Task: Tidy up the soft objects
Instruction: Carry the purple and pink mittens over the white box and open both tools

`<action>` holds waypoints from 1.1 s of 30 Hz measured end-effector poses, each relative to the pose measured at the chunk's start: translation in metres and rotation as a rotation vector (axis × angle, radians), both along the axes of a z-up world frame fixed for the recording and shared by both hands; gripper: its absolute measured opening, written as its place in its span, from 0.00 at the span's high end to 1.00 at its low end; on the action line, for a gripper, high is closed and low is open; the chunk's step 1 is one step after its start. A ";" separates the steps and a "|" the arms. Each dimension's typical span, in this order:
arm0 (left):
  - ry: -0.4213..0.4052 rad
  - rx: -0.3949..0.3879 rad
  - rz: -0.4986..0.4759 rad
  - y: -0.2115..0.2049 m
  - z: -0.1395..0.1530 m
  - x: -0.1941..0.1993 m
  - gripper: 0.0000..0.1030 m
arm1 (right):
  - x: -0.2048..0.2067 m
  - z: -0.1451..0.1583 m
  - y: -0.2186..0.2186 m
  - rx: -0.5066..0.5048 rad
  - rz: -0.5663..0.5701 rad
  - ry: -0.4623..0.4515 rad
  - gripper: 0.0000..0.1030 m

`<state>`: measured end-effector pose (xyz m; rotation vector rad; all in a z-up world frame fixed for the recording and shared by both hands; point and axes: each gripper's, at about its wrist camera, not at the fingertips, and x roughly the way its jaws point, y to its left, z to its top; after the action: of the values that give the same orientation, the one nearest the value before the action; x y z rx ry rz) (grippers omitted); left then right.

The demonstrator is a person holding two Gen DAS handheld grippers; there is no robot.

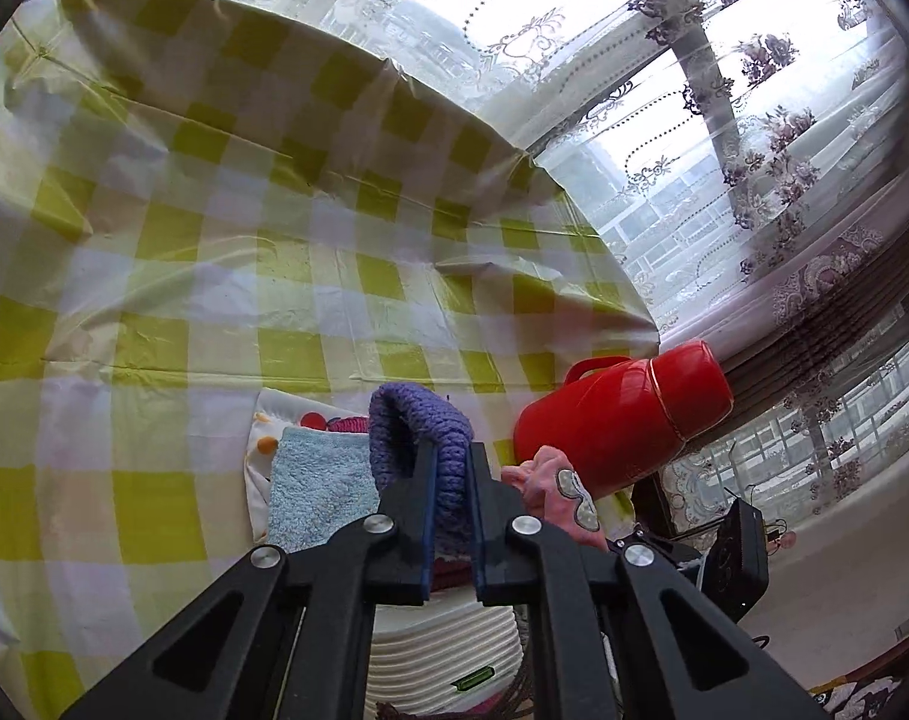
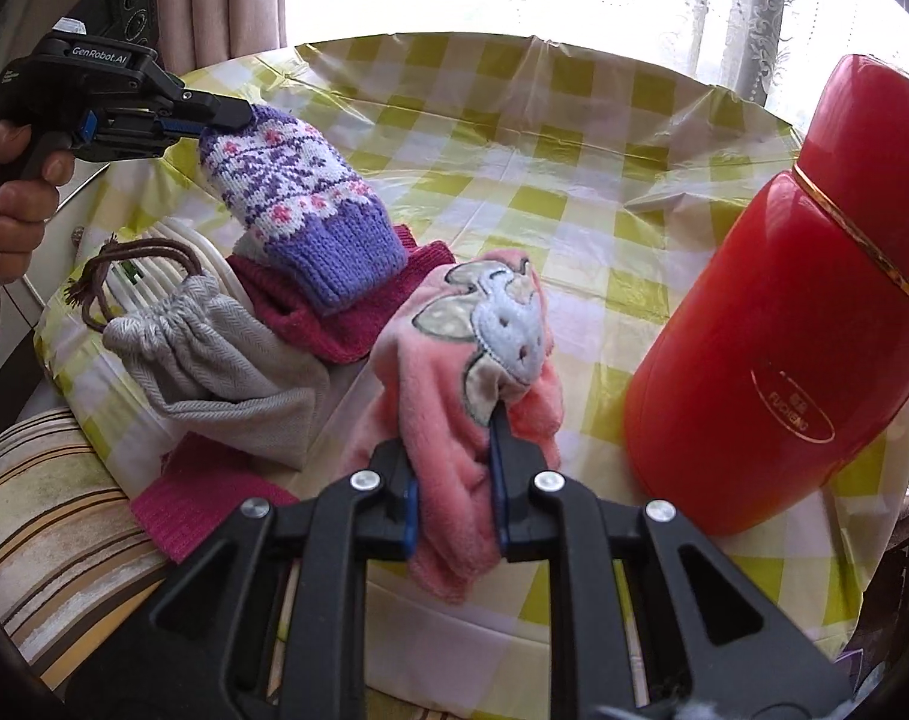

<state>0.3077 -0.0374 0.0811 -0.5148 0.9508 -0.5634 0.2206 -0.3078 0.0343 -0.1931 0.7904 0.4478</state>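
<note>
The left tongs (image 2: 229, 114) are clamped on the tip of a purple knitted mitten (image 2: 298, 192), which hangs from them with its ribbed cuff drooping onto a dark pink knit piece (image 2: 310, 312) below. From the left wrist view the mitten's wool (image 1: 415, 426) bulges up between the two pads, so the grip is firm – the jaws almost meet through the fabric.

The right tongs (image 2: 454, 480) are closed on a pink fleece garment with a rabbit patch (image 2: 472, 360), bunched and lifted just ahead of them, its lower folds trailing toward the checked desk (image 2: 574, 192). A grey drawstring pouch (image 2: 214, 354) lies to the left of the right tongs; a red flask (image 2: 802, 312) stands close on their right.

Both pieces look light and limp. They will sag and swing rather than hold shape, and fleece is thick enough to slip if pinched at a thin edge – a gathered fold, as now, seems the safer hold. The mitten is better taken nearer its cuff if it must be laid flat. The flask is the thing to steer clear of, being tall and hard beside the trailing fleece.
</note>
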 end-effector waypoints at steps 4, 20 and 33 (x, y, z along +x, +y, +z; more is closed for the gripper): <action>-0.047 -0.004 0.010 -0.009 0.015 -0.014 0.92 | -0.013 0.010 -0.011 0.017 -0.031 -0.011 0.80; -0.169 -0.045 -0.051 -0.068 0.061 -0.099 0.92 | -0.087 0.034 -0.079 0.057 -0.175 -0.018 0.80; -0.001 -0.172 -0.229 -0.179 0.002 -0.180 0.92 | -0.159 0.037 -0.181 0.029 -0.400 0.028 0.80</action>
<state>0.1280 -0.2164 0.0830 -0.5629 0.9720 -0.8574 0.0619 -0.4883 0.0708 0.0010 0.8260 0.0835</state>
